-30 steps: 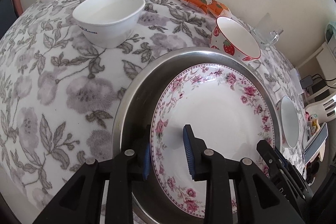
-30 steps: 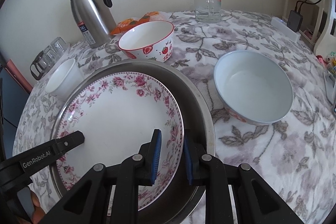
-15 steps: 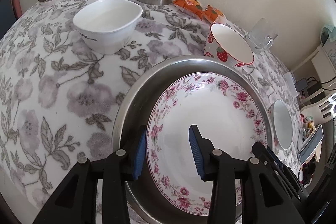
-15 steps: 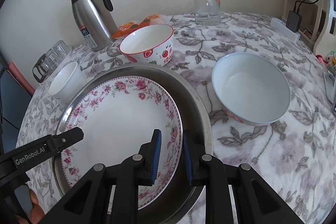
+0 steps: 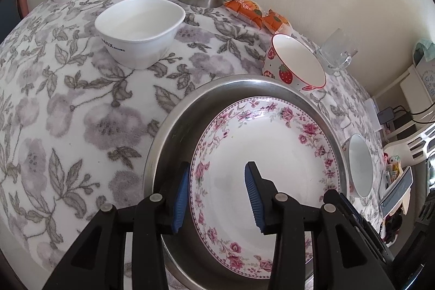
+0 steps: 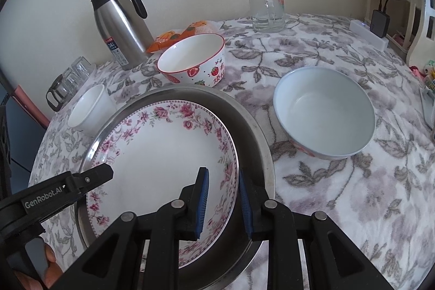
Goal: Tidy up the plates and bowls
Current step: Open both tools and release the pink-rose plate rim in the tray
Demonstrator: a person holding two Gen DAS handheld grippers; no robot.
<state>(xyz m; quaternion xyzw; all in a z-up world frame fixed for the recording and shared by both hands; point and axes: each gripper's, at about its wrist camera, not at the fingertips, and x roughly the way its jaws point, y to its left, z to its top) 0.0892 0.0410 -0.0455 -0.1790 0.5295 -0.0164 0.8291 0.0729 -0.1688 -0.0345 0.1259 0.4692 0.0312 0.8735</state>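
My left gripper straddles the plate rim at its 9 o'clock edge, pads wide apart, one outside the rim and one over the white centre, neither visibly touching. My right gripper brackets the opposite edge of the plate at about 4 o'clock, jaws narrowly parted with the rim between them; I cannot tell if the pads press it. The plate lies inside the steel tray, shifted toward the tray's right side in the left view, leaving a bare steel crescent at 9 to 11 o'clock. In the right view the tray shows a bare band at 2 to 4 o'clock. The strawberry bowl sits just beside the tray's 12 o'clock rim, the white bowl near its 10 o'clock, the pale bowl at 2 o'clock, apart from the rim. Open cloth spreads at 3 to 5 o'clock. The flask and glass mug stand at the far edge
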